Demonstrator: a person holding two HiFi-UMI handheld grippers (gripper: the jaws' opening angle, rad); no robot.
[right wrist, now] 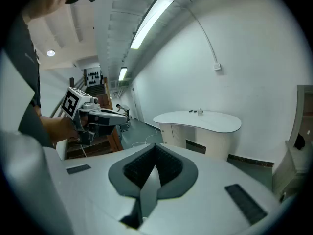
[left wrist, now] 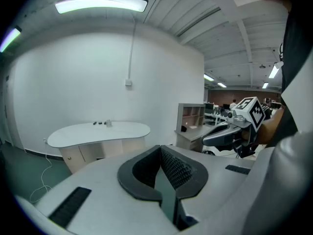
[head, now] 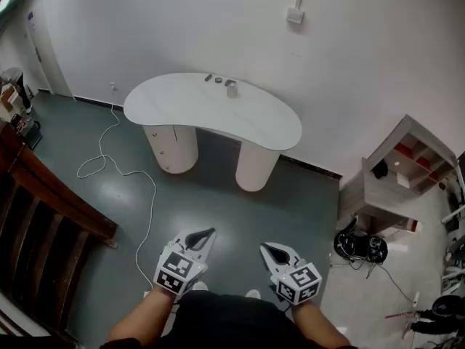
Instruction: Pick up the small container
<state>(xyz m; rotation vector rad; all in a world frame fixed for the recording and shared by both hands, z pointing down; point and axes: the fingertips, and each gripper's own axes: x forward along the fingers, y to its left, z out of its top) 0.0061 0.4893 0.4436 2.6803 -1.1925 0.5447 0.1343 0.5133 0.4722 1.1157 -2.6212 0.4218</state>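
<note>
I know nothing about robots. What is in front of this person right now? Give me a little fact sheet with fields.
setting: room with a white wall and a dark floor
furniture: white curved table, some way ahead of the person
target: small container, standing near the table's far edge, untouched
beside it: two small dark items
left gripper: jaws together, nothing between them
right gripper: jaws together, nothing between them
on the floor: white cable, trailing to the left of the table
</note>
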